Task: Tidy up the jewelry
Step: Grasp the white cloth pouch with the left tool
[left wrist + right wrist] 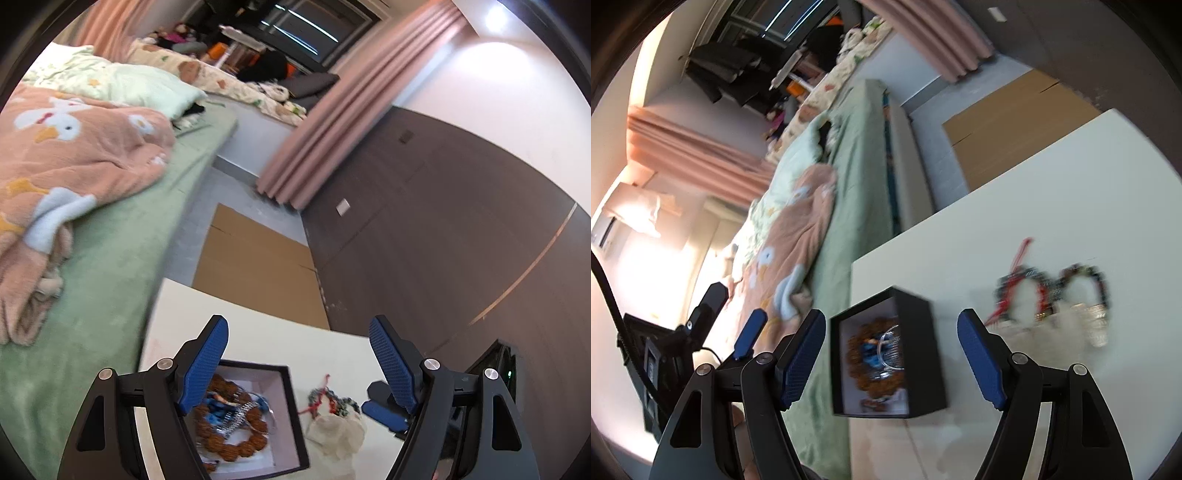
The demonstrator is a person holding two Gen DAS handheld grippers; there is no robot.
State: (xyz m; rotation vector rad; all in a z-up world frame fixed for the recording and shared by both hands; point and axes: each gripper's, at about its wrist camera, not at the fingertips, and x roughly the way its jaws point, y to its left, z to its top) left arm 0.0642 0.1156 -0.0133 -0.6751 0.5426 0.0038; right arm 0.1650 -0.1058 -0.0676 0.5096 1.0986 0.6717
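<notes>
Between your left tongs (299, 354), whose blue pads stand wide apart with nothing held, you look down on a white table (258, 332). Nearest to you on it sits a black box (291, 417) with a pale lining, open at the top. Inside lies a ring of brown beads (236, 443), and tangled over it are blue pieces and a silvery piece, too blurred to name. Just beside the box, to its right in the left wrist view, a dark beaded bracelet (332, 400) with red cord lies on the table, touching a clear, pale lump (340, 432) that you cannot make out well.

Your right tongs (890, 354) are also spread wide and grip nothing. In their view the box (919, 332) stands between the pads but apart from them, and the dark beads with red cord (1052, 288) lie further right, touching a clear glittering piece (1089, 321).

Beyond the table edge, flat cardboard (255, 258) lies on the floor. Alongside runs a bed (122, 251) with a green sheet and a peach blanket (74, 162) printed with ducks. Farther back hang pink curtains (354, 110).
</notes>
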